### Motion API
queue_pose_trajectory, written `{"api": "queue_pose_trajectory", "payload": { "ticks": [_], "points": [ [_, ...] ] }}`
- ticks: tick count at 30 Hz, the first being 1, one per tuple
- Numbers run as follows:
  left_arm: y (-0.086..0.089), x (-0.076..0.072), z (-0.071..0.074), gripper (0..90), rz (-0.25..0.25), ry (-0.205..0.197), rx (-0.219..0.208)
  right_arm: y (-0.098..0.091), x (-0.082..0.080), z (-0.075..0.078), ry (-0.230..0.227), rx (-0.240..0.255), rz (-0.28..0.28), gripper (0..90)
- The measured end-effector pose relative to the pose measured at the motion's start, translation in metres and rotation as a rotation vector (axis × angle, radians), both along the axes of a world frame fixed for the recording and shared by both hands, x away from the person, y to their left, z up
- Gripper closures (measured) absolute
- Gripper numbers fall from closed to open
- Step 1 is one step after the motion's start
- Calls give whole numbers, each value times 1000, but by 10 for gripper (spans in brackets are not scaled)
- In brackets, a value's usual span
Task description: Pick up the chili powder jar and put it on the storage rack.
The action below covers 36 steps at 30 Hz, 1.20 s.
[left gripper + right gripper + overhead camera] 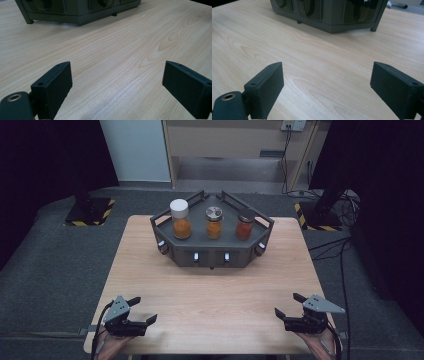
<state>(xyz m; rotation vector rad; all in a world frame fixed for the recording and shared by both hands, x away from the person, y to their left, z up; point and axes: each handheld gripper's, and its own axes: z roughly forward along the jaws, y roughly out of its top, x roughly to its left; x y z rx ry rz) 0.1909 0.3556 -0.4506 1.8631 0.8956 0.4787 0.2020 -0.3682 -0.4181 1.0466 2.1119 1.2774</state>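
Note:
A dark grey angular rack [165, 226] stands at the far middle of the wooden table [215, 295]. On it are three spice jars: one with a white lid [180, 218], one with a silver lid [214, 222], and a red one with a dark lid [245, 224]. My left gripper [143, 310] rests near the front left edge, jaws wide apart with bare wood between them [117, 82]. At the front right, my right gripper [289, 304] is open too, nothing between its jaws [327, 82]. The rack's base [80, 10] [329, 15] lies well ahead of both.
Floor stands with yellow-black striped bases [90, 212] [320, 215] sit beyond the table's far corners. Cables [335, 245] run across the grey floor at right. A wide stretch of wood separates the grippers from the rack.

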Motion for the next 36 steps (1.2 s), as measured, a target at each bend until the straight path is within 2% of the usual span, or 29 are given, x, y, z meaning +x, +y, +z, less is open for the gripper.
{"api": "queue_pose_trajectory", "payload": {
  "ticks": [5,11,36],
  "points": [
    [0,0,0,81,1,-1,-4,1,0,-1,3,-20,-2,114],
    [1,0,-1,81,-6,-4,-6,4,2,-6,-6,-66,19,119],
    [1,0,-1,83,-8,-10,-10,0,4,-11,-2,-53,25,118]
  ]
}}
